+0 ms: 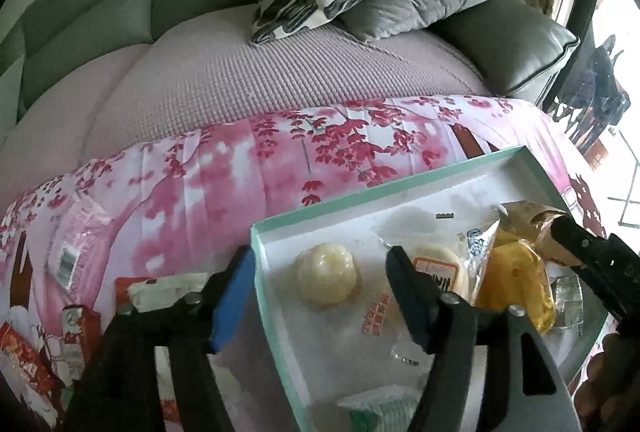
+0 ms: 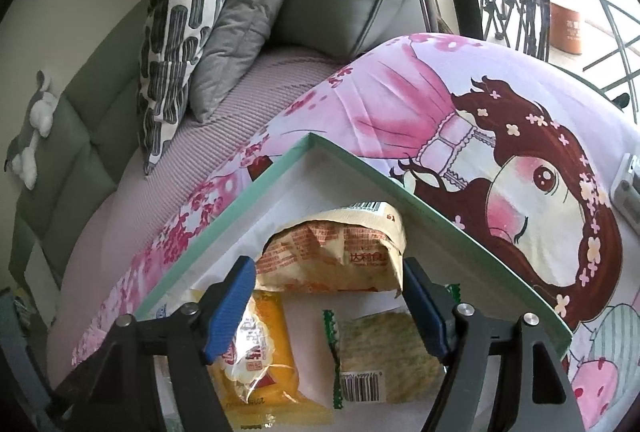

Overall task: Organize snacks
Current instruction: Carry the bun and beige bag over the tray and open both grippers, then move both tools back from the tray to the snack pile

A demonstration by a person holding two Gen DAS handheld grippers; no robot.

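Snacks mostly sit in the green-rimmed box [image 1: 256, 256] on the pink floral blanket [image 1: 280, 160]. Left gripper [image 1: 320, 288] hangs wide open straddling the box's wall, right gripper [image 2: 330, 296] gapes open around a tan snack bag [image 2: 336, 252], not squeezing it.

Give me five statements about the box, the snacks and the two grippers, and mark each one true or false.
1. The box has a mint green rim and a white inside. True.
2. The left gripper is shut on a snack. False: its jaws stand open and hold nothing.
3. A round pale pastry lies inside the box. True.
4. The red snack packets lie inside the box. False: they lie outside it on the pink flowered blanket.
5. The right gripper is shut. False: its jaws are open over the box, above the tan snack bag.
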